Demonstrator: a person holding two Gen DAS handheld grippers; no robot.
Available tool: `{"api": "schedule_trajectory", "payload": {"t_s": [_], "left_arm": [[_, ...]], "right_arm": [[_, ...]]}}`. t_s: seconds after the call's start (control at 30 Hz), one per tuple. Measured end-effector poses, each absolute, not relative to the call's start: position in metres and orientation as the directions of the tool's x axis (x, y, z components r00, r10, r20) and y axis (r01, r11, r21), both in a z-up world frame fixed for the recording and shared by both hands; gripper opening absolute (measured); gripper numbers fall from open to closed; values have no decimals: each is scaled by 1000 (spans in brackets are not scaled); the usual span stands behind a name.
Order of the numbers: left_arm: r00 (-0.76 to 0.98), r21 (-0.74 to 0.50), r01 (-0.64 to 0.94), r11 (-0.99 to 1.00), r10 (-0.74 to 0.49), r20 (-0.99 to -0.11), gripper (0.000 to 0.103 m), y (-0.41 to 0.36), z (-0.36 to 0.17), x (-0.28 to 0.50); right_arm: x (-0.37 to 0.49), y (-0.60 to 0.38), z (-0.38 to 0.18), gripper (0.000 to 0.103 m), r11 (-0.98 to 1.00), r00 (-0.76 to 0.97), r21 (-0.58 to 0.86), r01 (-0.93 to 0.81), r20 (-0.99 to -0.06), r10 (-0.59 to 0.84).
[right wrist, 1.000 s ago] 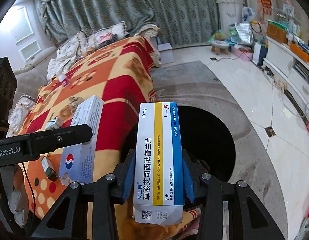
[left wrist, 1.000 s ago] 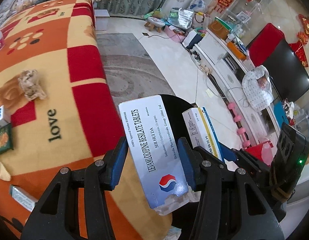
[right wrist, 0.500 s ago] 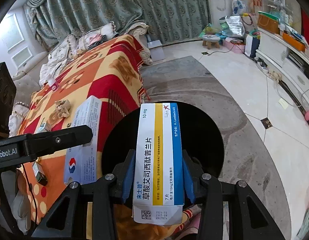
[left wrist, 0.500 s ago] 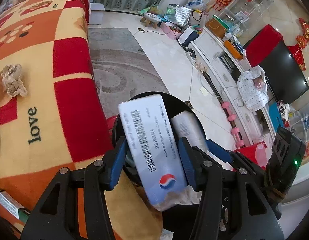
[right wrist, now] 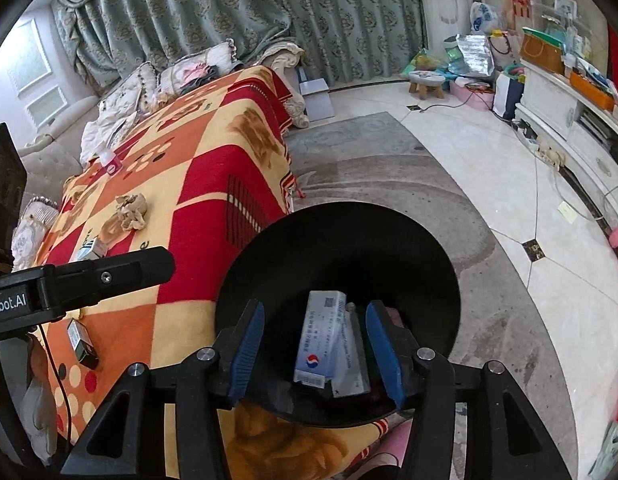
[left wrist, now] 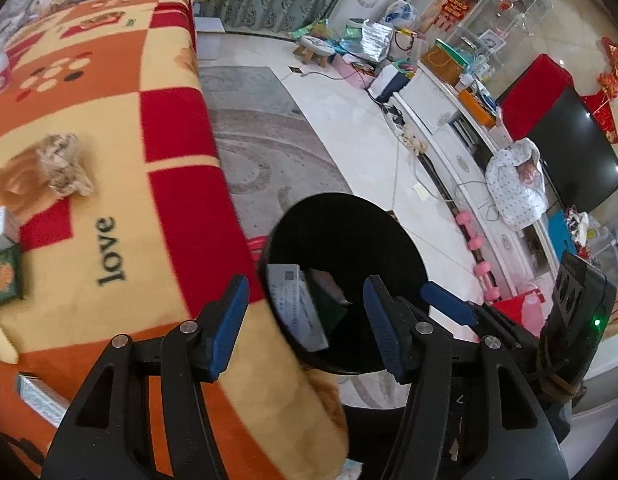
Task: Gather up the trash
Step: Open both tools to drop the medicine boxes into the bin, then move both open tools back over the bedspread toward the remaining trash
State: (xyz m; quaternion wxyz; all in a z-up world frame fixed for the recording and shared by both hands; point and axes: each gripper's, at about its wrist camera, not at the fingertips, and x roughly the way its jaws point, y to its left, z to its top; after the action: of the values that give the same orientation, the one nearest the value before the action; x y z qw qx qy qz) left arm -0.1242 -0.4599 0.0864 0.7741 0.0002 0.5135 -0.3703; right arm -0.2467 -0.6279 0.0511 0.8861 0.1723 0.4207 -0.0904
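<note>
A black round bin (left wrist: 389, 236) stands on the floor beside the blanket-covered table. Above its mouth my left gripper (left wrist: 305, 318) has its jaws opening, and nothing is between the blue pads. The white tablet box (left wrist: 295, 308) lies down inside the bin. In the right wrist view my right gripper (right wrist: 315, 354) is also opening over the bin (right wrist: 389, 236), with no pad touching anything. Two medicine boxes rest at the bottom: the white one with a red-blue logo (right wrist: 321, 340) and a second one (right wrist: 351, 368) beside it.
On the red, orange and yellow blanket (left wrist: 109, 208) lie a crumpled brown paper (left wrist: 65, 164), a green packet (left wrist: 3, 276) and small boxes (right wrist: 89, 250) (right wrist: 83, 346). A grey rug (right wrist: 389, 168), cables and a white TV cabinet (left wrist: 461, 148) are to the right.
Both grippers widened and let go of their boxes. The white tablet box and the yellow-blue striped box dropped from between the pads into the black bin.
</note>
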Motion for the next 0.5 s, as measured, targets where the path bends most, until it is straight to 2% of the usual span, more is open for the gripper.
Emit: {"api": "schedule_trajectory", "payload": {"t_s": [0.23, 0.4, 0.5], "left_arm": [[278, -319, 566, 760, -540, -794, 58, -432, 95, -124], [337, -271, 551, 789, -508, -793, 58, -409, 101, -124], [369, -252, 529, 811, -486, -792, 58, -390, 103, -120]], "right_arm": [[-241, -608, 60, 52, 939, 636, 217, 266, -771, -2], [-234, -586, 68, 59, 951, 645, 211, 228, -764, 14], [-228, -570, 71, 59, 958, 647, 208, 198, -762, 31]]}}
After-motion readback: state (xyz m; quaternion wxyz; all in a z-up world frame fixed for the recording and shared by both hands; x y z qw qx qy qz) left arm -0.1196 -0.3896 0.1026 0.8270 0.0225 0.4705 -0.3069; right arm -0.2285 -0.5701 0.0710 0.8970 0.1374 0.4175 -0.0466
